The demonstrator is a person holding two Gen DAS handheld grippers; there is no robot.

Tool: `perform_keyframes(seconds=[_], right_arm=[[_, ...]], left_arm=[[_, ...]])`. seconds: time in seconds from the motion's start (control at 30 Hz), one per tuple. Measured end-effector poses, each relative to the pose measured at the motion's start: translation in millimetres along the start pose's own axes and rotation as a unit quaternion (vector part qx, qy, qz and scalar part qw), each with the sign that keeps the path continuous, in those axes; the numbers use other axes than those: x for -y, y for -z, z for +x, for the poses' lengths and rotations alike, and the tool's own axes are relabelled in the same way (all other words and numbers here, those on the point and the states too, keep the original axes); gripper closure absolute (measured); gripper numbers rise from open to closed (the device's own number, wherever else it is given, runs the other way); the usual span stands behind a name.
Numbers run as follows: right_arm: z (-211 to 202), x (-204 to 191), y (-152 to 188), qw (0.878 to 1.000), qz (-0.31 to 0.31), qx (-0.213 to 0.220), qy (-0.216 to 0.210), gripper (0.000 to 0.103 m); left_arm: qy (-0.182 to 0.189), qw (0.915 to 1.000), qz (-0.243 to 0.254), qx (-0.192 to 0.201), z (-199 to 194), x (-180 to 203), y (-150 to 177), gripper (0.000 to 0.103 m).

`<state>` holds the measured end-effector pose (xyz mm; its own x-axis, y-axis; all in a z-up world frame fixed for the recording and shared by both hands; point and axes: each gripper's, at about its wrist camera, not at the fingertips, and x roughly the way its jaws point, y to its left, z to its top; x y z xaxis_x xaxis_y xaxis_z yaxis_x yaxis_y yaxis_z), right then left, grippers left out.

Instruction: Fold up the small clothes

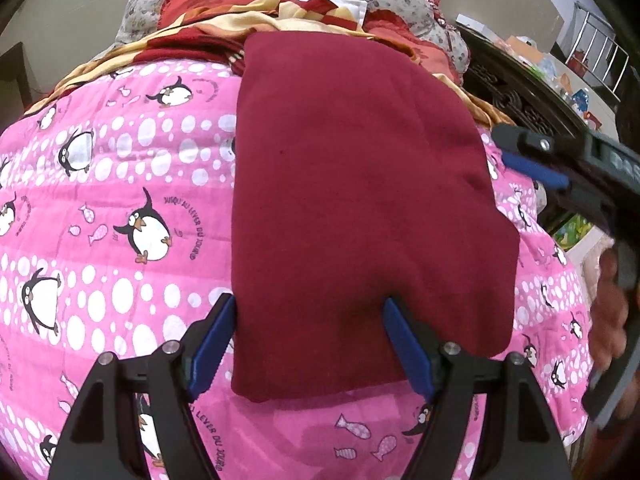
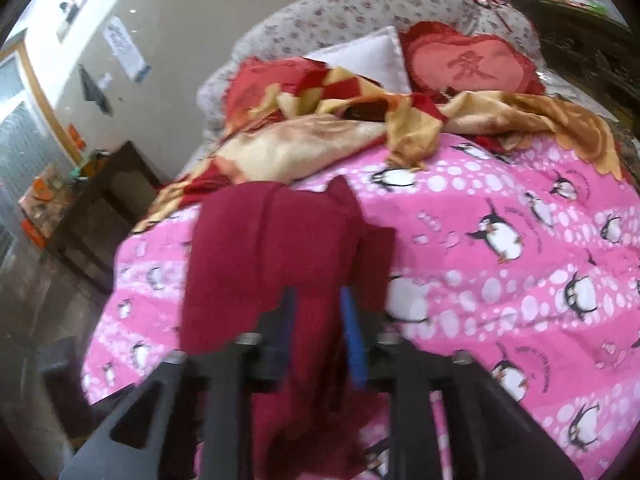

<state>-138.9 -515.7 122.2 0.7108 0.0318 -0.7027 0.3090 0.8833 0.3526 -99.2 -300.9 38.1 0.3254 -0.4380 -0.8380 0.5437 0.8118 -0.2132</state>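
Left wrist view: dark red soft folded cloth (image 1: pixel 360 208) flat on pink penguin quilt (image 1: pixel 120 184). L gripper (image 1: pixel 312 320) wide apart over cloth's near edge, not pinching. R gripper (image 2: pixel 318 304) blurry, partly apart w/ red cloth between; grip can't tell.

Right wrist view motion-blurred: right gripper (image 2: pixel 316 312) fingers smeared, grip on maroon cloth (image 2: pixel 280 248) unclear. Cloth's lower part hidden behind gripper body. Quilt (image 1: pixel 120 184) cut by frame edges.

Beige wall (image 2: pixel 192 20) behind bed; dark side table (image 2: pixel 108 184).
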Motion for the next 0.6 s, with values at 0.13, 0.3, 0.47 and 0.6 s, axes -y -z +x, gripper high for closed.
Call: perform_keyframes(seconds=[0.13,0.3,0.47,0.6], right_arm=[[27,-6,13,0.998,-0.015,-0.048,0.023,0.069],[20,11,19,0.999,-0.009,-0.040,0.013,0.076],[20,21,21,1.000,0.012,-0.015,-0.017,0.043],[25,24,22,1.000,0.012,0.004,-0.004,0.009]], left_arm=[[0.002,1.0000,-0.003,-0.002,0,0,-1,0.023],[0.028,0.9982,-0.026,0.046,-25,-20,-17,0.020],[0.061,0.9970,-0.024,0.040,-7,-30,-40,0.017],[0.089,0.9946,-0.051,0.017,20,-43,-50,0.015]])
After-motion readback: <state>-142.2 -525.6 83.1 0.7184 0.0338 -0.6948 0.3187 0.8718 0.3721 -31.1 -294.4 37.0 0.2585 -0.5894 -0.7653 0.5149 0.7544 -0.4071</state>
